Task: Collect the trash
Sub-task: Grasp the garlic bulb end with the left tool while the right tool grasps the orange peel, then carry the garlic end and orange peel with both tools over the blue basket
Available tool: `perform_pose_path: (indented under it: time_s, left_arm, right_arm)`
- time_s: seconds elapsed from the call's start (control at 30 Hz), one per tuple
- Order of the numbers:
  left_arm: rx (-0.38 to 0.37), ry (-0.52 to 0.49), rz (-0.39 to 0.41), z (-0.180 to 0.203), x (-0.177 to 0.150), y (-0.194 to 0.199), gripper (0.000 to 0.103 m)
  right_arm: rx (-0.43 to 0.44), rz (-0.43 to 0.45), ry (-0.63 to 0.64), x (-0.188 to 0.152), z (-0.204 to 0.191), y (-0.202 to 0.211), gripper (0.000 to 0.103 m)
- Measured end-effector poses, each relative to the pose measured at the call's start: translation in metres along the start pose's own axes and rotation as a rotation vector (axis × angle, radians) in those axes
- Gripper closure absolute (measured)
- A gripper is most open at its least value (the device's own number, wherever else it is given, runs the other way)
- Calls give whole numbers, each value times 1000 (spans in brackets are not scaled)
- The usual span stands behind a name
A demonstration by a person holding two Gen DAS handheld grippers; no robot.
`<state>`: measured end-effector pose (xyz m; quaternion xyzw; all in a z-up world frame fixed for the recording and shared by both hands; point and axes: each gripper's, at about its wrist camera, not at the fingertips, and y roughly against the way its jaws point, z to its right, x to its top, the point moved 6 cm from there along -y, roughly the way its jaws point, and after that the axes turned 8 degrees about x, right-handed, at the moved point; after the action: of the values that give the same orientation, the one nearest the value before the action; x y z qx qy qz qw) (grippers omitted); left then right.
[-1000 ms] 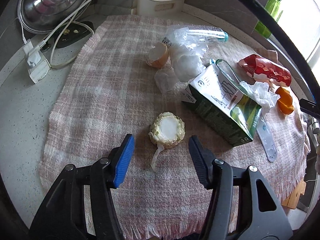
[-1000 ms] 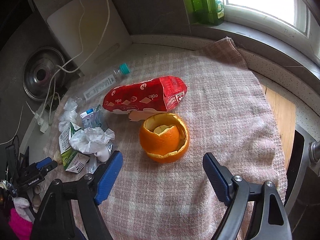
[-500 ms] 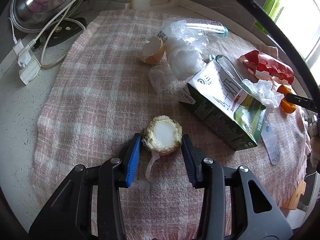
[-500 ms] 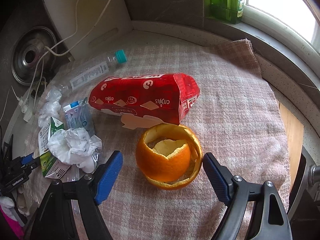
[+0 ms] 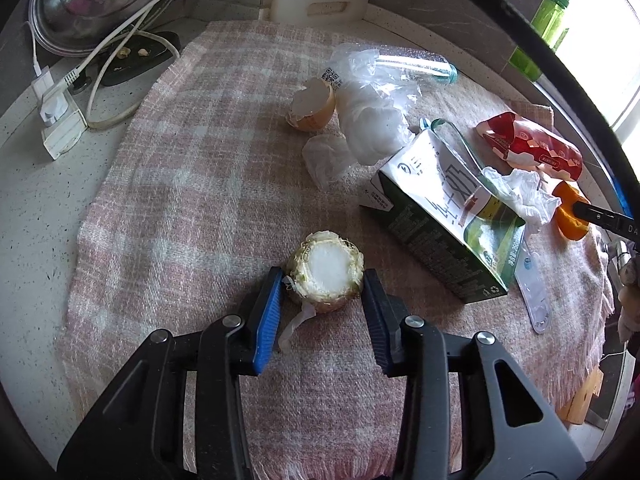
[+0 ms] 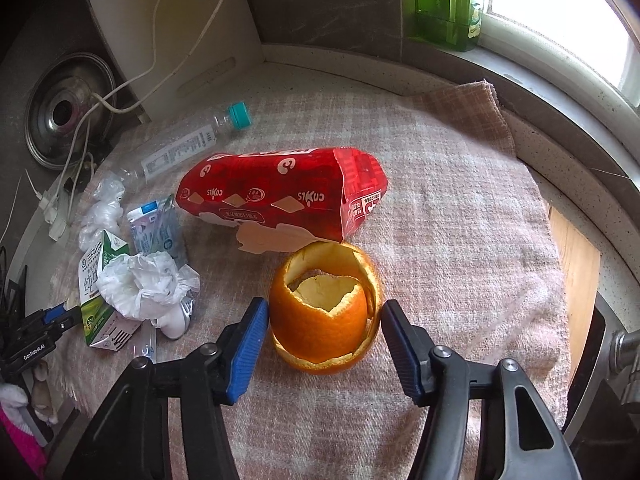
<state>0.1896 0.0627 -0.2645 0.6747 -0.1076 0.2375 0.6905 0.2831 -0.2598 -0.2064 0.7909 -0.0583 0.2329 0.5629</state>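
Trash lies on a pink plaid cloth point(image 5: 192, 184). My left gripper point(image 5: 322, 286) is closed around a pale vegetable stump point(image 5: 326, 272), its pads touching both sides. My right gripper point(image 6: 324, 316) straddles a hollow orange peel point(image 6: 324, 316), with small gaps left at each side. Beyond lie a red carton point(image 6: 280, 200), a green milk carton point(image 5: 444, 216), crumpled white plastic point(image 6: 144, 284), an eggshell point(image 5: 312, 106) and a clear bottle point(image 5: 412, 64).
A pot lid point(image 5: 100, 4), white cables and a plug adapter point(image 5: 60, 120) lie at the far left on the speckled counter. A green soap bottle point(image 6: 444, 0) stands by the window. The counter drops off at the right past the cloth, by a wooden board point(image 6: 576, 264).
Both grippers moved forward onto their items and narrowed. The left closed from wide open onto the vegetable stump. The right came around the orange peel.
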Motion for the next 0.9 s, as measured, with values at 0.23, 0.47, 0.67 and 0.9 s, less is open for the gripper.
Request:
perform_pose_path:
  time_s: [0.23, 0.47, 0.67, 0.9]
  left_arm:
    - [-2, 23, 19, -8, -5, 13, 64]
    - [6, 16, 52, -9, -9, 32, 64]
    - [1, 5, 86, -7, -16, 54, 64]
    - [-6, -9, 110, 0, -33, 81, 64]
  right_arm:
    - [16, 27, -10, -12, -5, 14, 48]
    - [2, 61, 7, -19, -11, 34, 49]
    - [32, 106, 7, -27, -20, 60, 50]
    - [88, 151, 43, -43, -46, 93, 50]
